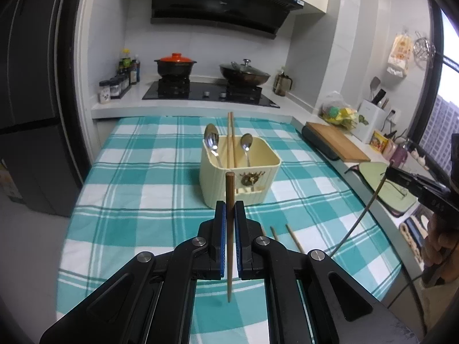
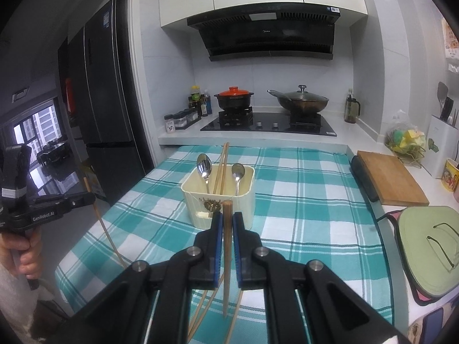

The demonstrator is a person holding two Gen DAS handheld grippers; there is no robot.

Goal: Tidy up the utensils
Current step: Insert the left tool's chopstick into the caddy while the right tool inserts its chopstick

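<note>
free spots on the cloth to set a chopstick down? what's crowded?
Free: checked cloth right of the cream holder, toward the cutting board; also behind the holder up to the stove counter. Crowded: near edge under the grippers, where loose chopsticks lie.

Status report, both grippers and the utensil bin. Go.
Left gripper shut on a chopstick. Right gripper shut on another chopstick. Cream bin ahead holds two spoons and a chopstick pair. Loose chopsticks on checked cloth; path unobstructed.
</note>
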